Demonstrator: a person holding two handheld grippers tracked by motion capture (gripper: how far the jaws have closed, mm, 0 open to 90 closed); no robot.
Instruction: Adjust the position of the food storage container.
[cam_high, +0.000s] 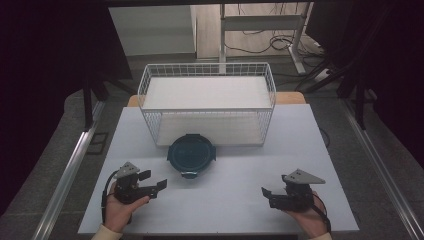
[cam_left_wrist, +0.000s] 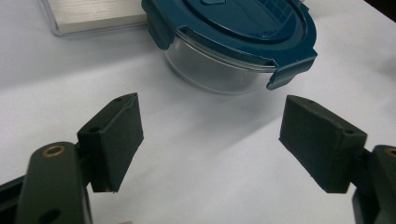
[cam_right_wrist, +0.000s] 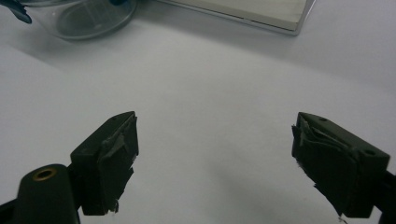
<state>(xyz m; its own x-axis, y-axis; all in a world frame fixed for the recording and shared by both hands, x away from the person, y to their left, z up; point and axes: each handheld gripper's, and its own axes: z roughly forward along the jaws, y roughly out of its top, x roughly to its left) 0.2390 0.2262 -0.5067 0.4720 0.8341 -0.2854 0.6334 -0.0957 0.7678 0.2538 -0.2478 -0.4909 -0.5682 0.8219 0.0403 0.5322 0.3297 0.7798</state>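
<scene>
A round clear container with a dark teal clip lid (cam_high: 190, 155) sits on the white table just in front of the wire basket (cam_high: 207, 102). In the left gripper view the same container (cam_left_wrist: 233, 42) lies close ahead, lid on, one side clip sticking out. My left gripper (cam_high: 155, 181) rests at the table's front left, held by a hand, jaws wide apart (cam_left_wrist: 210, 140) with nothing between them. My right gripper (cam_high: 267, 194) is at the front right, also held by a hand, open and empty (cam_right_wrist: 215, 158). The container's glass base (cam_right_wrist: 79, 16) shows far off at upper left.
The white wire basket stands at the back centre of the table (cam_high: 225, 200), with a pale board as its floor (cam_right_wrist: 247, 9). Beyond the table are a desk frame and cables (cam_high: 280, 42). Metal rails (cam_high: 65, 175) run along both sides.
</scene>
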